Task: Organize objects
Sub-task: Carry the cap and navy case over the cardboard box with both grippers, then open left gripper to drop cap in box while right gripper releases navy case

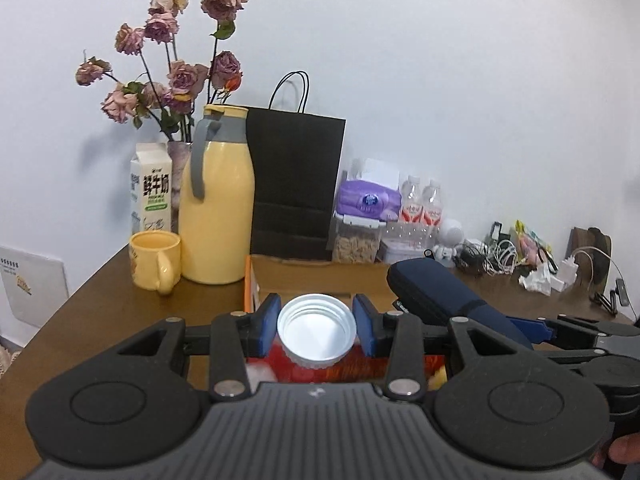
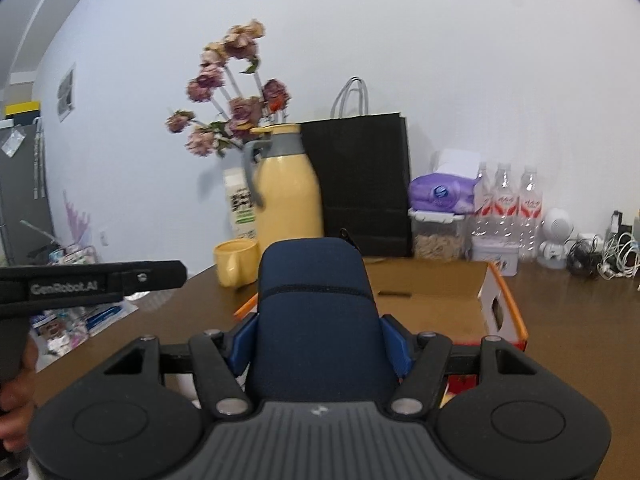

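My left gripper (image 1: 316,326) is shut on a white screw cap (image 1: 316,330), inner side facing the camera, held above an open cardboard box (image 1: 280,272) with an orange rim. My right gripper (image 2: 320,344) is shut on a navy zippered case (image 2: 316,312), which stands up between the blue pads. In the left wrist view the same navy case (image 1: 440,292) and the right gripper's fingers (image 1: 532,326) show at the right. In the right wrist view the box (image 2: 500,304) lies behind and right of the case, and the left gripper's body (image 2: 92,280) crosses the left edge.
On the brown table (image 1: 100,312) stand a yellow mug (image 1: 154,260), a yellow thermos jug (image 1: 218,204), a milk carton (image 1: 151,192), dried roses, a black paper bag (image 1: 296,184), tissues, water bottles (image 1: 420,204), a cereal container and tangled cables (image 1: 500,256). The table's left edge drops off.
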{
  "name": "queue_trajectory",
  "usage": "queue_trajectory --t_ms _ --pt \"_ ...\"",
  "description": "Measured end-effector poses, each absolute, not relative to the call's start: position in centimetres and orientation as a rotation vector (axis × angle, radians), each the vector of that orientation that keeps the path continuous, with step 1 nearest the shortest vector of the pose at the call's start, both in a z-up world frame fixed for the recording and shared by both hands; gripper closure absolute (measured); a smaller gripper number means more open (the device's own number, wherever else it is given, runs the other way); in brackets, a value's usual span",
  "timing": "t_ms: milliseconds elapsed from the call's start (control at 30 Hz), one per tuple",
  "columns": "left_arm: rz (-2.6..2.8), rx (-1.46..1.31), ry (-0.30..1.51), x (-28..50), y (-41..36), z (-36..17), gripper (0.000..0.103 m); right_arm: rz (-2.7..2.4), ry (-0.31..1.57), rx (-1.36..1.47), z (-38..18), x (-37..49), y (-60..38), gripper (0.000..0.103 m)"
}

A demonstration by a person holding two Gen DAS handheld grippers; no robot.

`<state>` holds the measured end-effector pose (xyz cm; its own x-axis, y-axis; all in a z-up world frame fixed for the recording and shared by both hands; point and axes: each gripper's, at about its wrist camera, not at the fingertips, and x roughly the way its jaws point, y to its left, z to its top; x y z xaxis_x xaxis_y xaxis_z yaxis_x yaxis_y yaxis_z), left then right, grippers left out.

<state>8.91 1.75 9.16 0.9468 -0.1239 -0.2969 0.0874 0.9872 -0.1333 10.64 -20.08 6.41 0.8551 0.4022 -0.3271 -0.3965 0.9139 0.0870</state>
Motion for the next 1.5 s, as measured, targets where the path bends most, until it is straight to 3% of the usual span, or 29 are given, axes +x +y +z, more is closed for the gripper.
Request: queue_trajectory --t_ms 700,933,1233,1433,1500 --pt "-0.056 -0.147 0.434 27.4 -2.3 5.4 0.063 0.241 0.413 -0.062 2.5 28.3 -21.3 0.039" --pt "-0.055 -0.114 0.575 29.9 -2.5 2.1 0.063 0.213 0.531 -0.033 0.6 30.7 -23.0 0.039" --pt "-0.052 -0.1 0.606 29.8 -2.5 1.4 0.063 0.209 0.587 -0.052 -0.1 31.0 -22.8 0.039" --pt "-0.053 -0.087 0.559 29.4 -2.8 2.1 0.02 0.221 0.607 -0.052 -0.1 31.0 -22.9 0.037" --pt "-0.05 -0.078 0.542 29.1 -3.0 2.3 0.009 0.213 0.601 -0.05 0.0 31.0 -23.0 0.027"
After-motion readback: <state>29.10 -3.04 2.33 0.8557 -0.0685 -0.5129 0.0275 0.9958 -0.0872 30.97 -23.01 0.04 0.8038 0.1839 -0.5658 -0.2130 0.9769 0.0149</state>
